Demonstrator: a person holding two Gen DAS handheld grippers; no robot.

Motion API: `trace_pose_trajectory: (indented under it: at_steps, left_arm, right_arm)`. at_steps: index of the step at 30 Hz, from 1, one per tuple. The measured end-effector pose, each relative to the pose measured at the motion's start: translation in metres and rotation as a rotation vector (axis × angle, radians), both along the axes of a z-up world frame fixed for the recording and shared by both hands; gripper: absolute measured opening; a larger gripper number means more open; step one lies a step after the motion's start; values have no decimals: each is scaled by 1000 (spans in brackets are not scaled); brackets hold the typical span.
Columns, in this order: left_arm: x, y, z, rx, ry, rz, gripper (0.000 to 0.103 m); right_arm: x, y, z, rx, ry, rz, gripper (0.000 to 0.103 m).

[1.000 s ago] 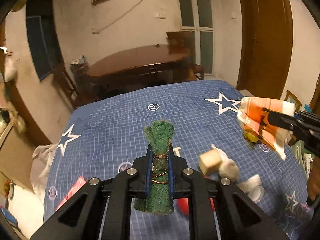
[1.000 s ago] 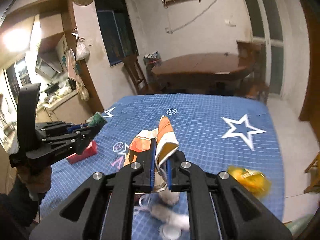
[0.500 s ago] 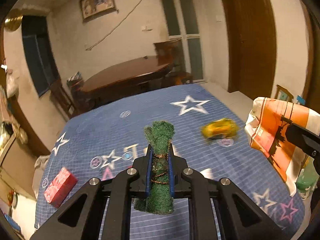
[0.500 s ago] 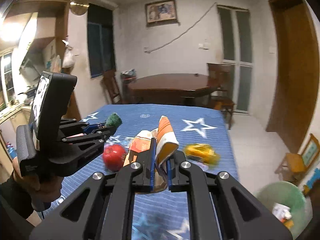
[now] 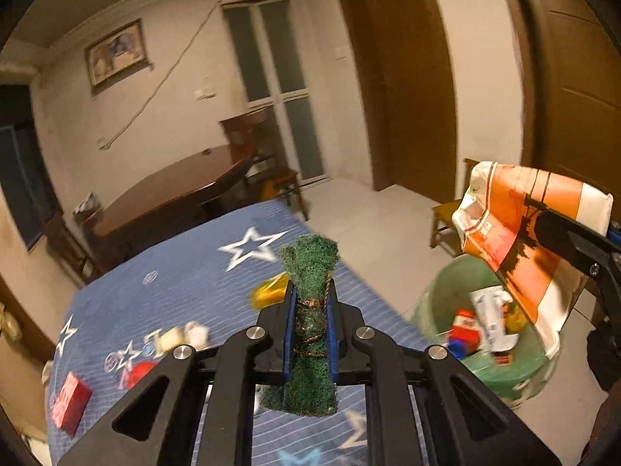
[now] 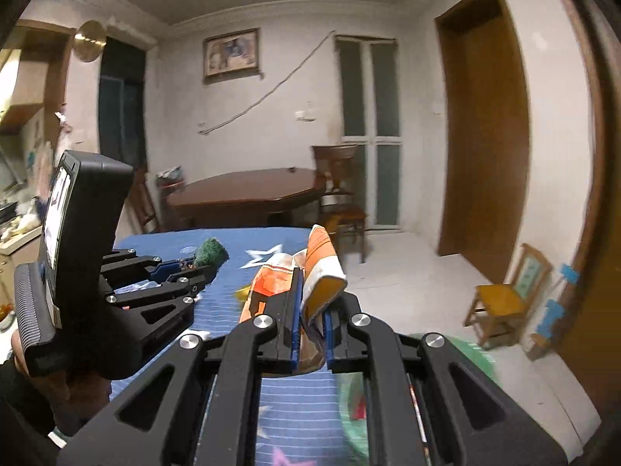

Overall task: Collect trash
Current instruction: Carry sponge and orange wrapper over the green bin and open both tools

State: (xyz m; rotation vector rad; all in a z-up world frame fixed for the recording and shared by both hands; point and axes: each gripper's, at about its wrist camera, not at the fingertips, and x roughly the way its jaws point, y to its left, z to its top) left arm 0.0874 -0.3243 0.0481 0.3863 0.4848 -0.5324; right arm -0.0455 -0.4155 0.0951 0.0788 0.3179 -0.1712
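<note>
A dim room with pale walls, one framed picture (image 6: 231, 54) high on the far wall, a brown door (image 6: 485, 124) at 2 o'clock and a dark wooden table (image 6: 248, 196) against the back. In front lies a blue star-print cloth (image 5: 186, 272) covering a table.

The left gripper (image 5: 309, 310) has its jaws nearly together, clamped on a green scrubber (image 5: 310, 295) wound with thin brown cord; the pad stands upright between the blue pads and sticks out above and below them. From the right wrist view the same gripper sits at 9 o'clock, a person's hand under it, the green tip poking out ahead.

The right gripper (image 6: 310, 310) is fully closed on an orange-and-white wrapper (image 6: 316, 268), which is folded and crumpled — it rises above the fingertips. In the left wrist view that wrapper hangs at 3 o'clock, directly above a green bin (image 5: 481, 330) standing on the tiled floor beside the cloth's edge.

Counted: two grippers, each holding one piece of trash; one bin, with several bits of packaging inside, too blurred to count. On the cloth — one red box (image 5: 70, 404) at 8 o'clock, one red round thing (image 5: 139, 371), one pale blurred lump (image 5: 182, 338), one yellow packet (image 5: 268, 291) just behind the scrubber. One small yellow chair (image 6: 504, 303) stands at 3 o'clock in the right wrist view.
</note>
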Motion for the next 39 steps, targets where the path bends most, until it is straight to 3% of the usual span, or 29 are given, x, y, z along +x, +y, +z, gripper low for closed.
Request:
trace_pose_trajectory:
  at_steps: [7,19,25,36,38,39]
  left_arm:
    - [-25,-70,0,13,-2,-103,14]
    - [-28,-154,-22,23,55,-225,14]
    - [-20,-168,-46,63,89,-230,14]
    - [8,-165,-77,75,215,-336,15]
    - [15,-170,-84,66,244,-342,15]
    - [19,-172,-87,59,250,-339,22]
  right_arm:
    - [-19,-38,-2,-19,9,-122,8]
    - [-33,-96,-26,7,70,-271,8]
    - [-33,-109,-40,28,95,-277,8]
    - [-25,-127,-59,88,153,-275,8]
    - [-18,-131,-63,100,174,-259,11]
    - [-14,-134,-66,105,186,-253,11]
